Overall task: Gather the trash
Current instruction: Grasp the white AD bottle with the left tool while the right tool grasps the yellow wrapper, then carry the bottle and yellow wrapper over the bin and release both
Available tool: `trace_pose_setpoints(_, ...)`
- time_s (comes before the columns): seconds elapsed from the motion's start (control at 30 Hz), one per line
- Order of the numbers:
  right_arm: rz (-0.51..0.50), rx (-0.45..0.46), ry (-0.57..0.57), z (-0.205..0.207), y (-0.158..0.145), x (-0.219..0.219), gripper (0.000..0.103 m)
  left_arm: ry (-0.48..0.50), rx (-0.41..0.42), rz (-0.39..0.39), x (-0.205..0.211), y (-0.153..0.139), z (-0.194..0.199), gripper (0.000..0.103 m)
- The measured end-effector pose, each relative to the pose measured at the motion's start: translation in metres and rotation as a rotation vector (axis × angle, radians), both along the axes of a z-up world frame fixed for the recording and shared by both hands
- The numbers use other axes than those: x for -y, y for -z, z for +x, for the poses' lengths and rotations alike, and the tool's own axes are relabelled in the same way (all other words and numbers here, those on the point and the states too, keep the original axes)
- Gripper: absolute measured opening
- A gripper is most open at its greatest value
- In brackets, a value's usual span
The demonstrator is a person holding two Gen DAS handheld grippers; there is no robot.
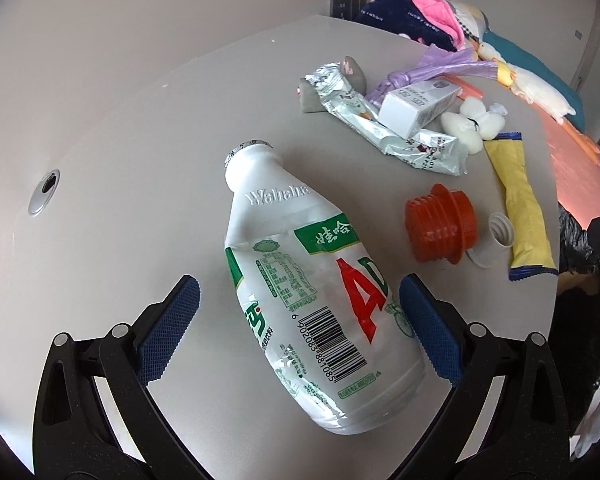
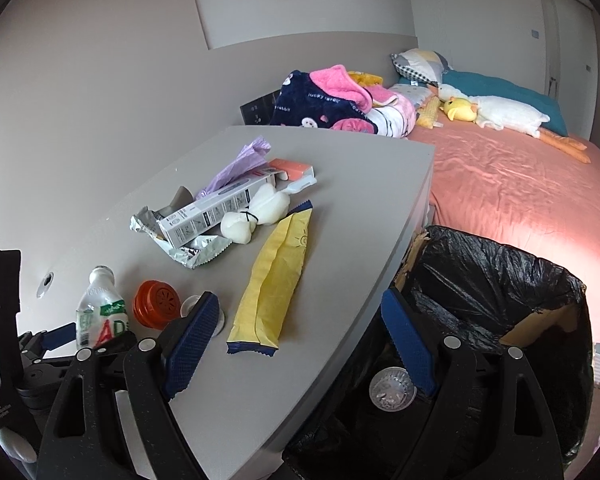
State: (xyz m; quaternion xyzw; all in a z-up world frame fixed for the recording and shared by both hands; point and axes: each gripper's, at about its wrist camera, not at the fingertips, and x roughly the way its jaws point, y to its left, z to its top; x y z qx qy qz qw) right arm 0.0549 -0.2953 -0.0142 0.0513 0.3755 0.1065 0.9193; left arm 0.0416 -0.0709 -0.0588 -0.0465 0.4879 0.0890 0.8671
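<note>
A white Wahaha bottle [image 1: 312, 292] lies on its side on the grey table [image 1: 132, 128], between the fingers of my open left gripper [image 1: 300, 300]. The right fingertip [image 1: 416, 304] touches or nearly touches it. It also shows in the right wrist view [image 2: 100, 312]. An orange cap [image 1: 440, 228], a yellow wrapper [image 2: 274, 276], foil wrappers [image 1: 380, 128], a white carton [image 2: 216, 212] and a purple bag [image 2: 236, 168] lie on the table. My right gripper [image 2: 300, 320] is open and empty above the table edge, beside the black-lined bin [image 2: 500, 292].
A clear plastic cup [image 2: 392, 390] lies in the bin. A white fluffy item [image 2: 256, 212] and a small white cap [image 1: 500, 228] lie among the trash. A bed with a pink sheet [image 2: 520, 188], blankets and plush toys stands behind the table.
</note>
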Motion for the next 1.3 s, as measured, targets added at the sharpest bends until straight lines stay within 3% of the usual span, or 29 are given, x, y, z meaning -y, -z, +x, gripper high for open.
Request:
trace_pose_setpoints(0.17,-0.017,-0.025,0.002,0.014,0.012,-0.01,0.083,-0.01,-0.007,-0.053,-0.015,0.006,0.007,0.096)
trace_pose_setpoints(0.37,-0.042,-0.052,-0.002,0.032,0.024,-0.026,0.083,-0.004,0.008,-0.015,-0.019,0.008,0.01,0.095)
trace_pose_setpoints(0.43,-0.056,-0.06,-0.002,0.036,0.027,-0.031,0.083,-0.007,0.02,0.004,-0.02,0.007,0.009,0.085)
trace_pose_setpoints(0.5,-0.074,-0.067,-0.005,0.04,0.031,-0.035,0.082,-0.014,0.034,0.001,-0.024,0.005,0.008,0.082)
trace_pose_setpoints(0.63,-0.103,-0.092,-0.006,0.047,0.038,-0.041,0.069,-0.018,0.055,-0.014,-0.032,0.005,0.007,0.081)
trace_pose_setpoints(0.73,-0.137,-0.08,-0.004,0.048,0.039,-0.045,0.051,-0.02,0.096,-0.072,-0.041,0.002,0.005,0.081)
trace_pose_setpoints(0.77,-0.141,-0.076,-0.005,0.048,0.039,-0.046,0.038,-0.019,0.114,-0.086,-0.045,0.001,0.0,0.081)
trace_pose_setpoints(0.87,-0.113,-0.072,-0.004,0.047,0.038,-0.042,0.025,-0.016,0.14,-0.091,-0.048,-0.002,-0.003,0.081)
trace_pose_setpoints(1.3,-0.017,-0.056,0.026,0.034,0.022,-0.02,0.024,0.005,0.214,-0.105,-0.046,-0.035,-0.013,0.081)
